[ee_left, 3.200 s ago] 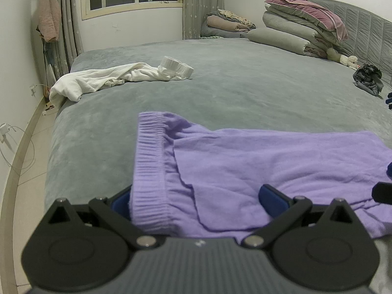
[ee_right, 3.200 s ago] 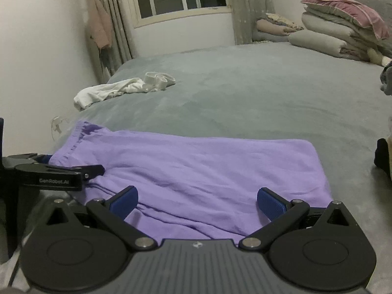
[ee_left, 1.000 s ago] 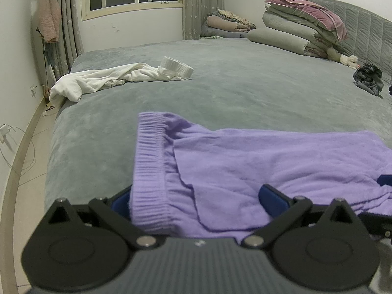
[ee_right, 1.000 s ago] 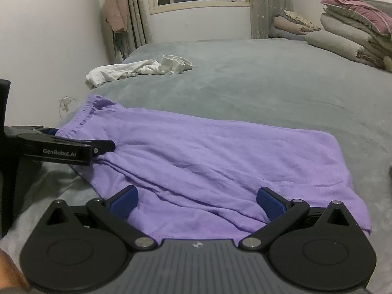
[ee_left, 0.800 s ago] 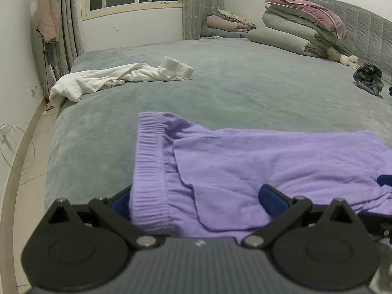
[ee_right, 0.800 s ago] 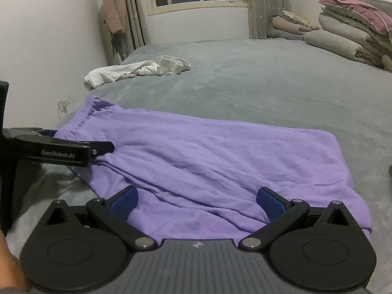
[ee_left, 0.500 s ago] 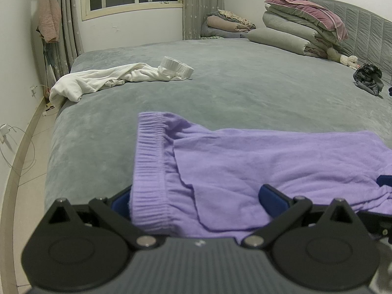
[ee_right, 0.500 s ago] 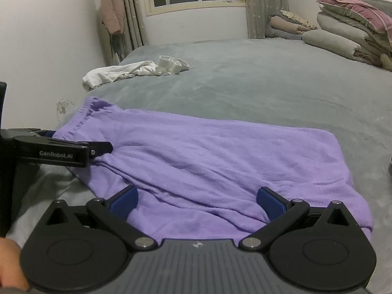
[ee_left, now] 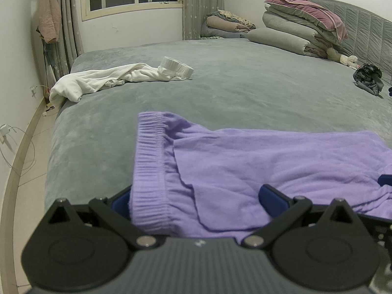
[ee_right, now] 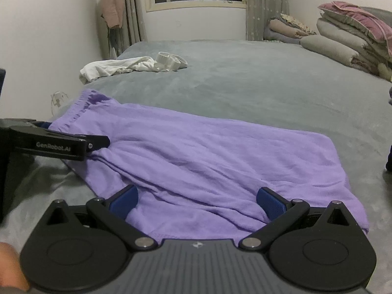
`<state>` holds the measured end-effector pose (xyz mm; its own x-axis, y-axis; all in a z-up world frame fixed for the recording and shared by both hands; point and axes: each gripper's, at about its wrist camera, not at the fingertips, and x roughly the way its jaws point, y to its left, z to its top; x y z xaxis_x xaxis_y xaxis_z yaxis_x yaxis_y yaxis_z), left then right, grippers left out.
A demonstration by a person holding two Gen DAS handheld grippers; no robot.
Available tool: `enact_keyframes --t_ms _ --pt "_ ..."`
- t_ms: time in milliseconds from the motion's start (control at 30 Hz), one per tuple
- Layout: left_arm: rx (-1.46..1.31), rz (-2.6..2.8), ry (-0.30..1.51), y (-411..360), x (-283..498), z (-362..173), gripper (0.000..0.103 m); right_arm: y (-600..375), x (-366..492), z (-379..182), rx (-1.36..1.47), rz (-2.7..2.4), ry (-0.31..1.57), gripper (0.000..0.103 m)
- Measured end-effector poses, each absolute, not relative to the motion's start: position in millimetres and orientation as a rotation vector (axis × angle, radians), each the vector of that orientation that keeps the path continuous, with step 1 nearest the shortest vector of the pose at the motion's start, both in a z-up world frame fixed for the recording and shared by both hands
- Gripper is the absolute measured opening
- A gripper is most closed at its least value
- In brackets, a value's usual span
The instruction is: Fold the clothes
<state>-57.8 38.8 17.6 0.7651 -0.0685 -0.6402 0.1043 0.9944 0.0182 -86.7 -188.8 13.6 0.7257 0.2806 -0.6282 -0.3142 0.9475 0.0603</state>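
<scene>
Item: my left claw [ee_left: 198, 196], fingers spread wide, the ribbed waistband [ee_left: 147, 176] of the purple trousers [ee_left: 269, 161] lying between them at the near edge of the bed [ee_left: 245, 93]. Nothing pinched.

Item: my right claw [ee_right: 196, 202], fingers likewise wide apart, set over the near hem side of the same trousers [ee_right: 208, 152]. Nothing pinched.

Item: purple trousers, laid flat crosswise along the near edge of the bed, legs stacked one on the other, waistband to my left, leg ends to my right. Soft knit, light, limp by my reckoning; will sag and crease where unsupported, unlikely to slip on the plush cover. Best holds: the thick elastic waistband on one end, the doubled hem on the other, taking both layers together.

Item: white garment [ee_left: 110, 78], crumpled, well beyond, near the far left edge.

Item: stacked quilts [ee_left: 299, 31], far right by the headboard.
</scene>
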Motion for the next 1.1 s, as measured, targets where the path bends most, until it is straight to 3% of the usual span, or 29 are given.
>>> enact_keyframes --t_ms 333,767,1000,1100 --pt "0.052 -0.095 0.69 39.5 -57.9 17.2 0.103 -213.4 -94.6 30.0 -0.002 0.112 0.665 0.103" --pt "0.051 -0.094 0.69 38.9 -58.7 16.6 0.103 -280.5 -98.9 32.3 0.29 0.106 0.652 0.102" --pt "0.057 -0.126 0.704 43.3 -61.7 20.1 0.103 -296.5 -96.1 27.5 0.318 0.068 0.665 0.067" --pt "0.021 -0.178 0.691 54.1 -68.9 26.7 0.103 -300.5 -97.4 25.6 0.289 0.022 0.673 0.065"
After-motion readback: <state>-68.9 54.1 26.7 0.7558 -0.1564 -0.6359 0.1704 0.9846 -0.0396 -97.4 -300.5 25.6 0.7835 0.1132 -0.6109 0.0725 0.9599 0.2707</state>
